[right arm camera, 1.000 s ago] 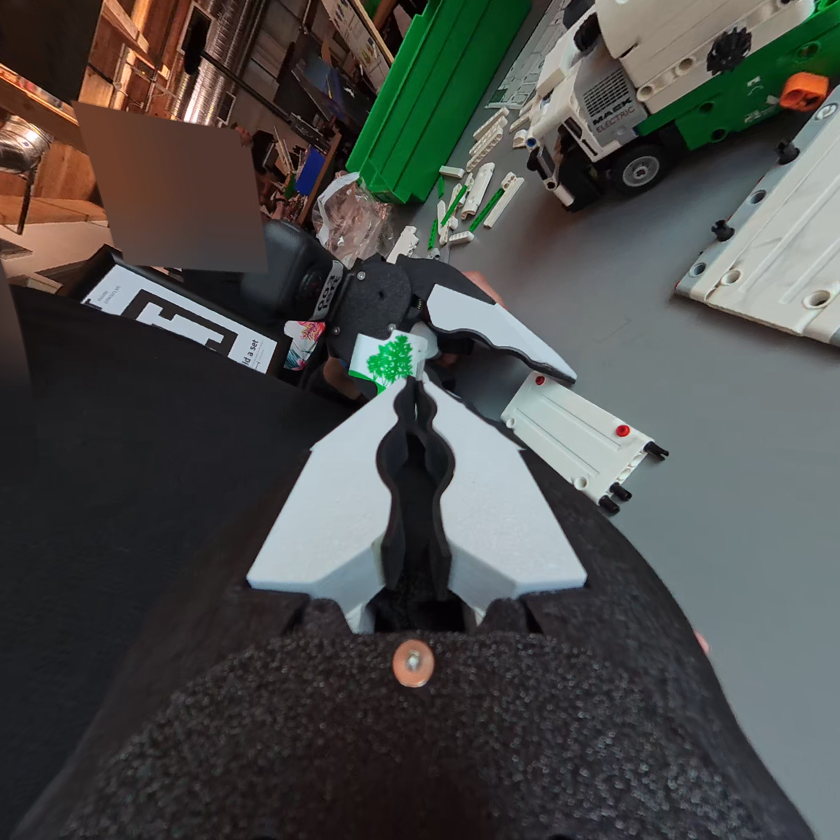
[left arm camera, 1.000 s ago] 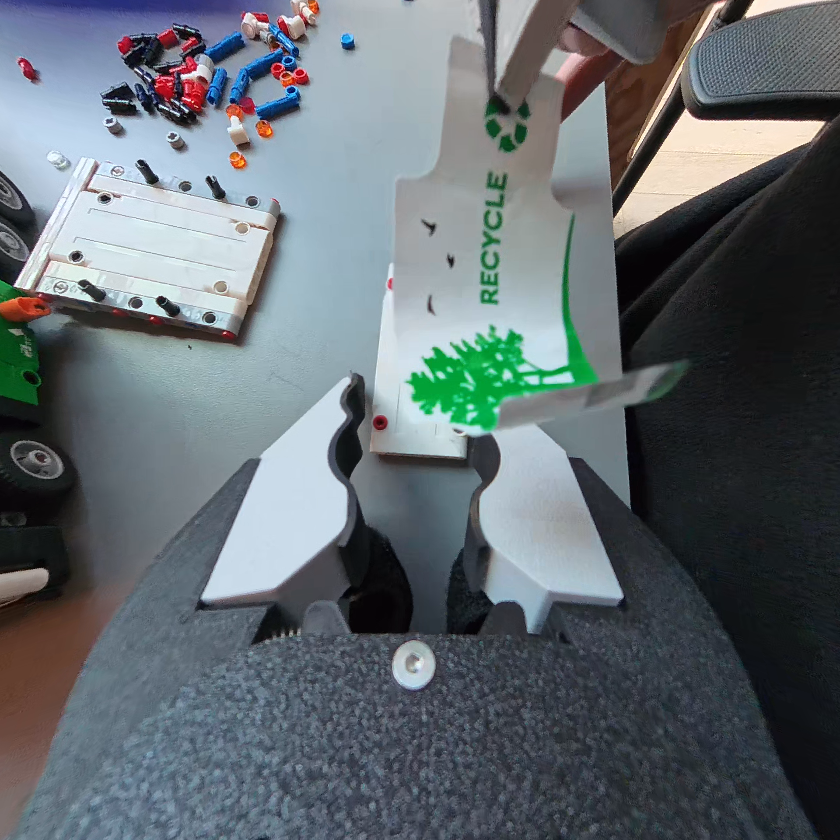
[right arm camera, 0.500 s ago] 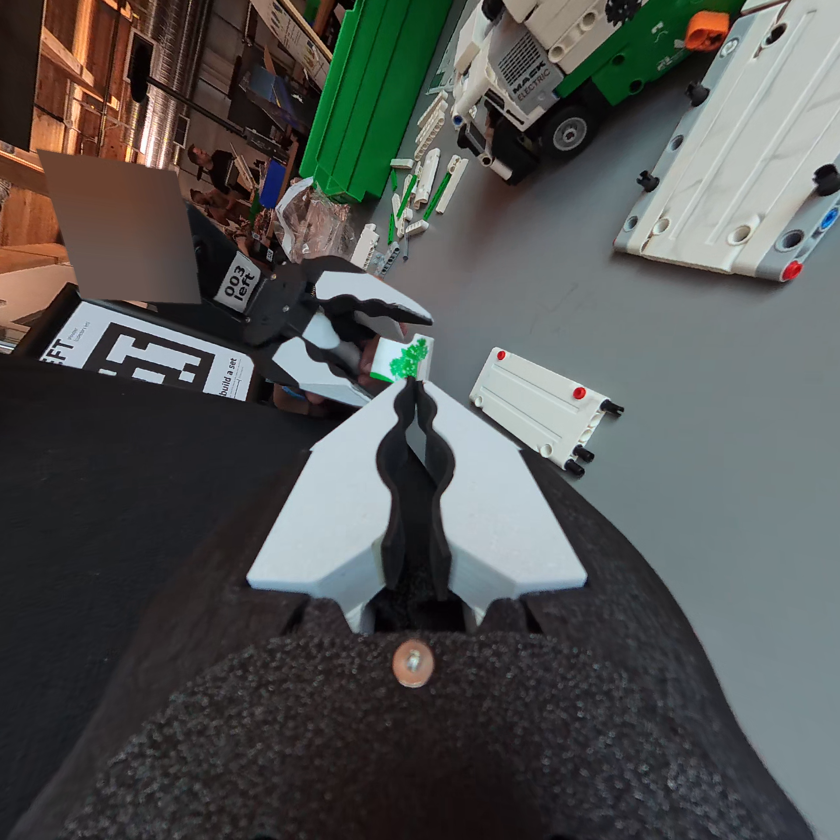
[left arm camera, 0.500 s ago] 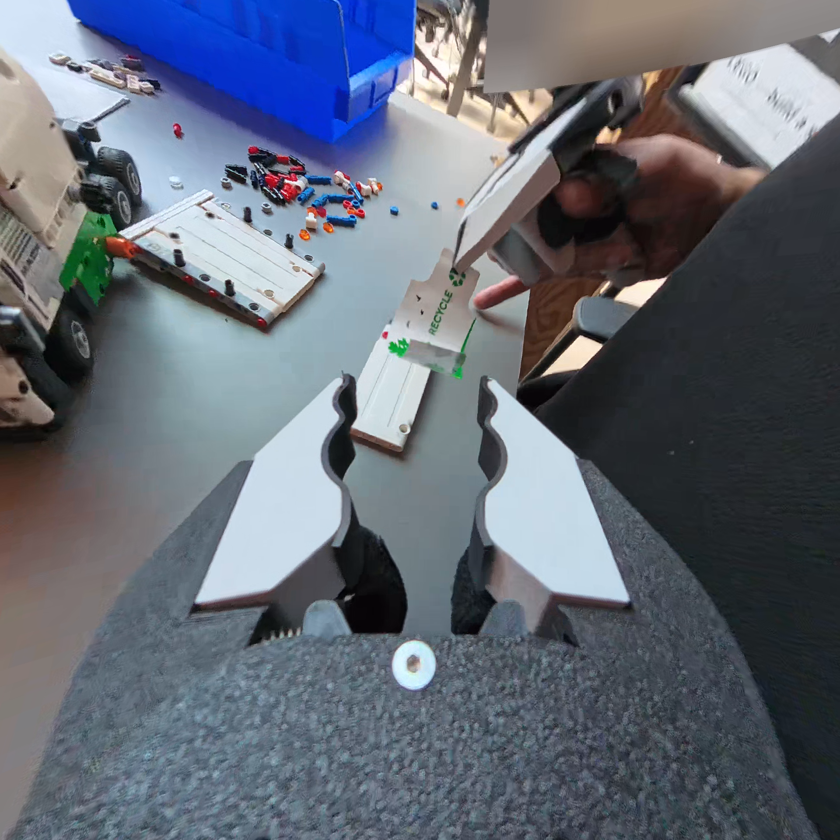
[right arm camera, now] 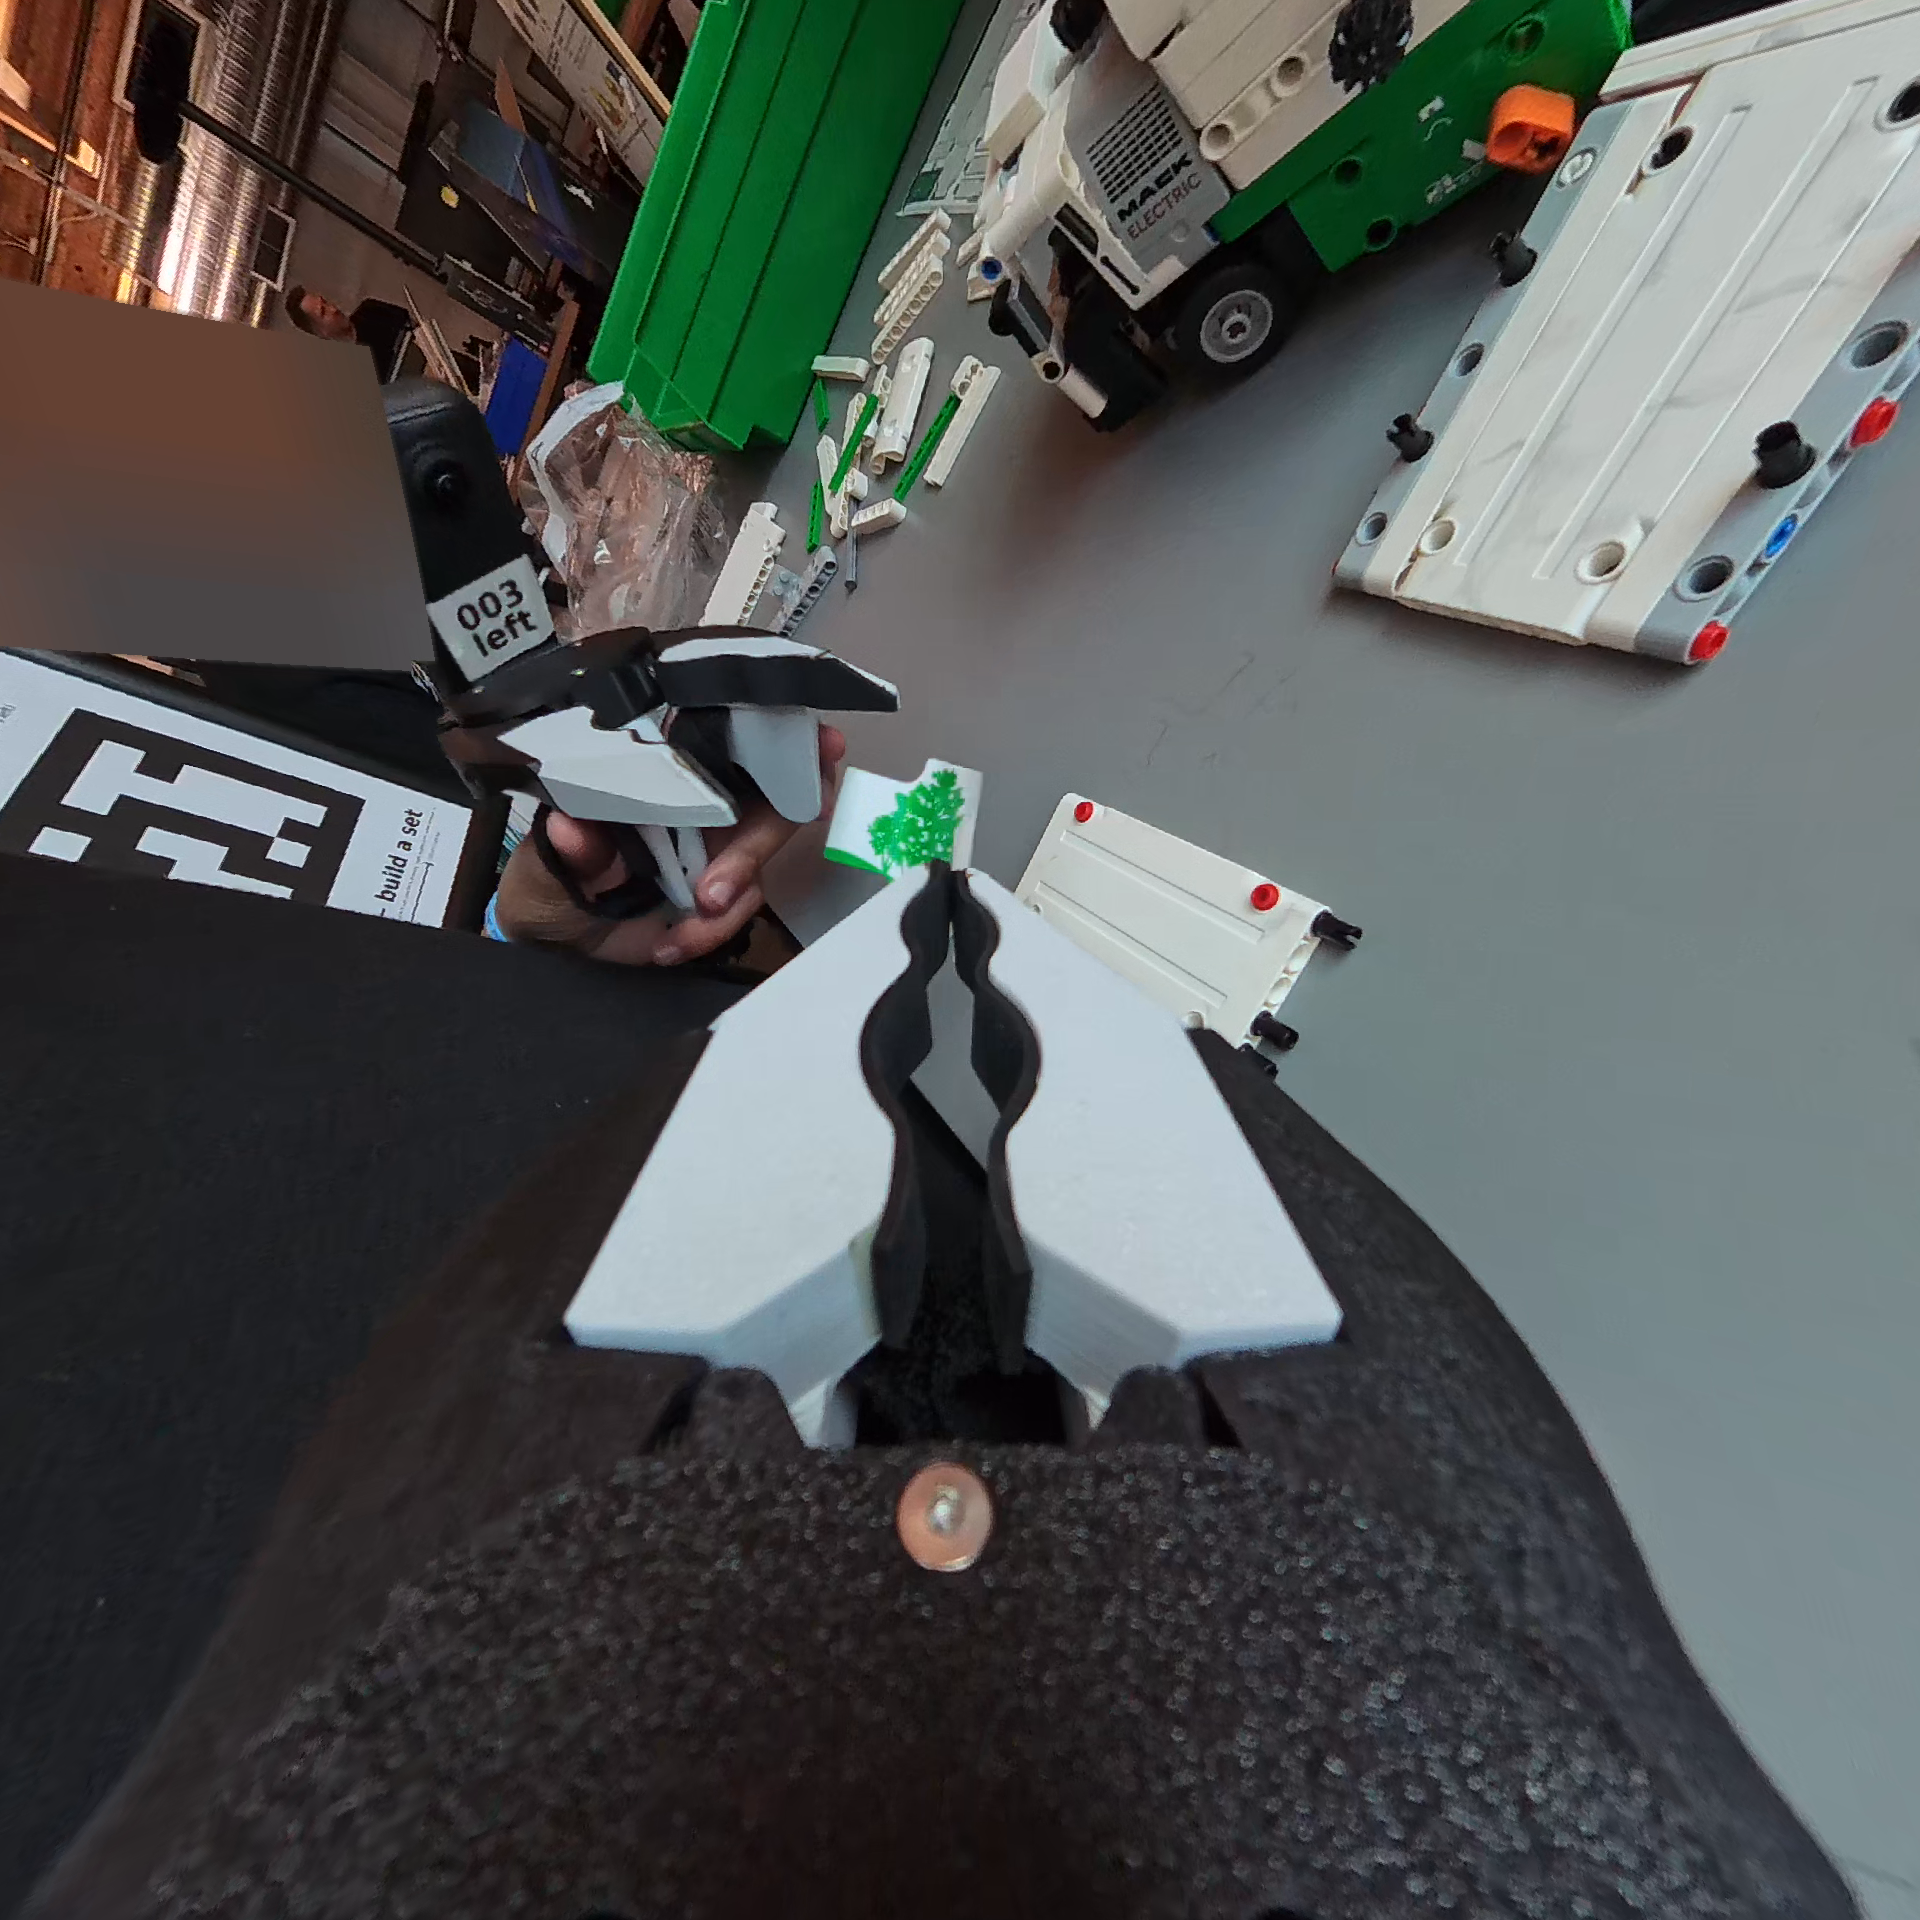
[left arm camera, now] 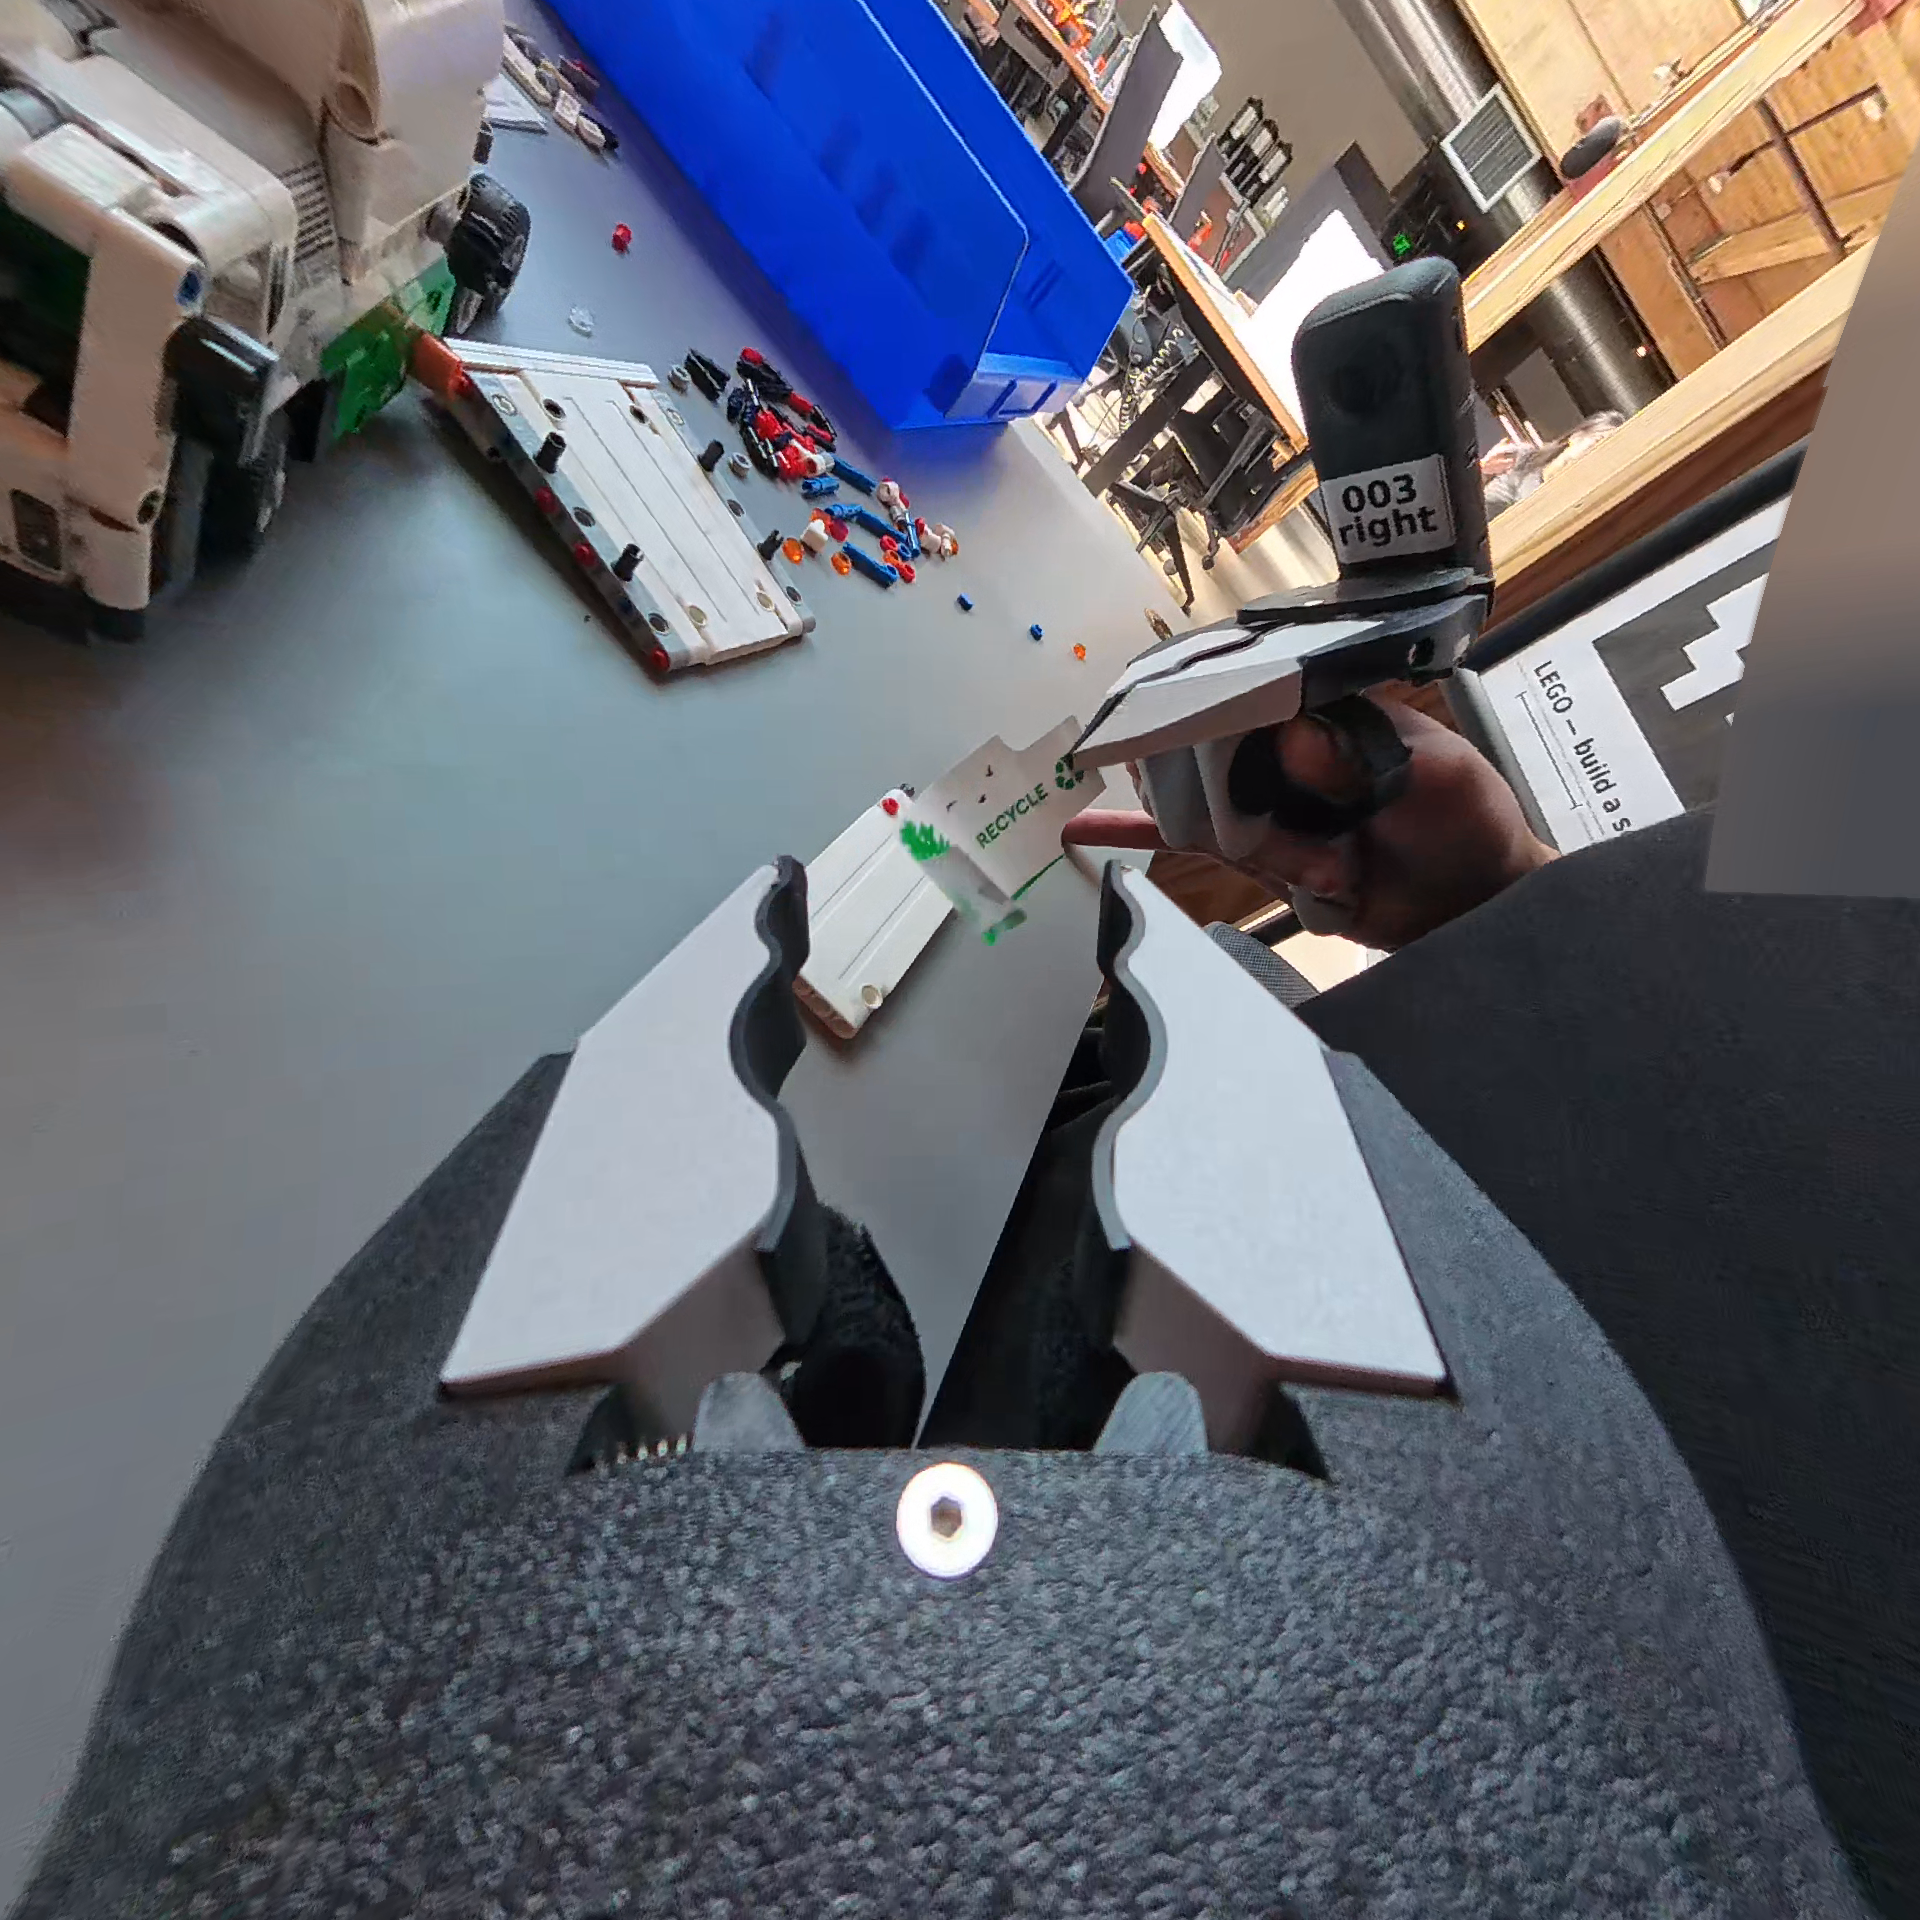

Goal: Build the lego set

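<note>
Left wrist view shows the right hand-held gripper [left arm camera: 1081, 764] pinched shut on a sticker [left arm camera: 1003, 821], lifted clear of the worktop [left arm camera: 312, 831] just above a white panel [left arm camera: 873, 935], likely to keep it unstuck. Nearer the camera, the left hand-held gripper [left arm camera: 945, 904] gapes wide, empty, the panel just ahead.

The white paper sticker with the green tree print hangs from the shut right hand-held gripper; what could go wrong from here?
1. The right hand-held gripper pinches the white paper sticker with the green tree print only at one edge, so it could slip or tear.
2. Its lower end curls above the small white plastic panel with red pins, so it might fold or stick crooked.
3. The left hand-held gripper is open and holds nothing, so the panel could shift.
</note>
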### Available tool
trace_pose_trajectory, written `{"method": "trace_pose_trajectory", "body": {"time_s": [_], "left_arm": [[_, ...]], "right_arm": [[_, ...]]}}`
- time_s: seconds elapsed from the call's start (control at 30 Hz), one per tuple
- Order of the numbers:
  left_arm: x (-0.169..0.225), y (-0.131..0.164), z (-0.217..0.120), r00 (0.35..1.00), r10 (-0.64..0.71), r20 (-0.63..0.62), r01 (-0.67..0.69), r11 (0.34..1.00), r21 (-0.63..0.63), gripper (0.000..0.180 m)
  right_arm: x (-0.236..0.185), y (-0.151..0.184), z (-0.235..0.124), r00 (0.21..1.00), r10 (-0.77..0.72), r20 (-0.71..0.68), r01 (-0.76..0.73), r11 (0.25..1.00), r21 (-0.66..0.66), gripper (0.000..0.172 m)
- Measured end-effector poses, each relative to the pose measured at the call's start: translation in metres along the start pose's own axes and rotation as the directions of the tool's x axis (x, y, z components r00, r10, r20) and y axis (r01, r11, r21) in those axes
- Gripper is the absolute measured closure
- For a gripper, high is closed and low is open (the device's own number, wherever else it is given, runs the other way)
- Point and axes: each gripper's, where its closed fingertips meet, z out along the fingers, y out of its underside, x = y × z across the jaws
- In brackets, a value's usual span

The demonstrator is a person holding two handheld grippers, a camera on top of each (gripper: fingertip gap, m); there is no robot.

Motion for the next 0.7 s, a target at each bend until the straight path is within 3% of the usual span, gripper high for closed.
{"method": "trace_pose_trajectory", "body": {"time_s": [0.7], "left_arm": [[-0.017,0.015,0.023,0.985,0.01,0.173,0.002,0.998,-0.07,0.13]], "right_arm": [[0.007,0.006,0.0,0.998,0.054,0.016,-0.055,0.998,0.008,0.172]]}}
